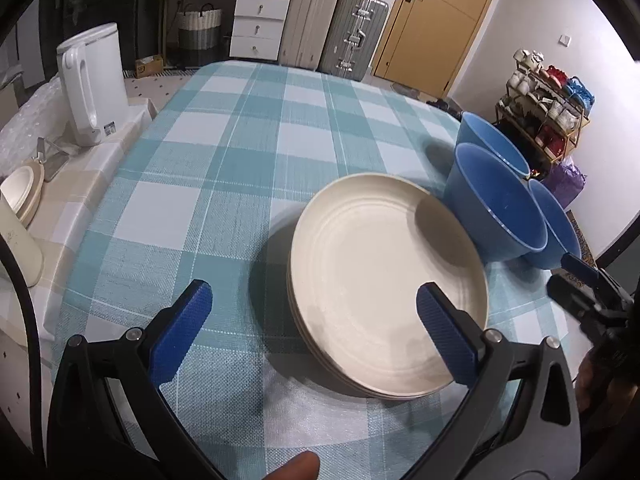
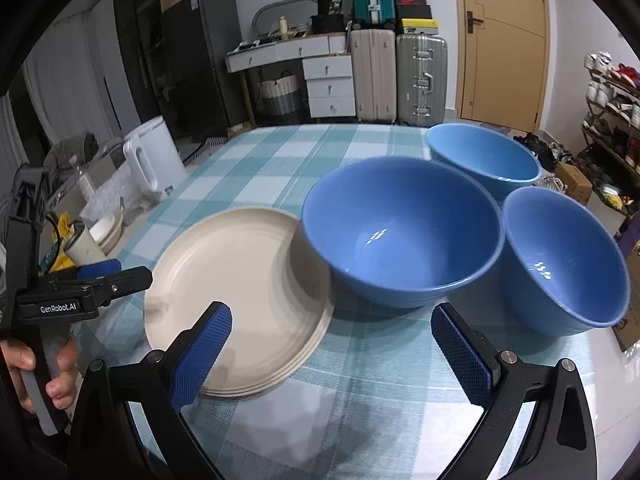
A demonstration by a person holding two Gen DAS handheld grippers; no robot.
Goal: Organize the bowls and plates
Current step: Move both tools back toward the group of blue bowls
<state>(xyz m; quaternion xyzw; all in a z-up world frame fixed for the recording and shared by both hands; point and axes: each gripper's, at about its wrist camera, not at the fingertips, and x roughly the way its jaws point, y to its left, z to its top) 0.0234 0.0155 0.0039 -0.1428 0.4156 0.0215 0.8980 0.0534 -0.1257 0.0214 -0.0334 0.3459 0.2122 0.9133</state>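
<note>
1. On the checked tablecloth (image 1: 224, 168), the stack of cream plates (image 1: 384, 280) touches three blue bowls (image 2: 400, 232); lower plates show only edges.
2. Left gripper (image 1: 314, 320) and right gripper (image 2: 332, 344): jaws wide apart, empty.

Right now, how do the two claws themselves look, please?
Both are alike: the left claw and the right claw have black angular frames with silver pivot bolts and blue fingers with a fine diamond texture. Seen sideways, the left one carries white "GenRobot.AI" lettering and a black strap.
</note>
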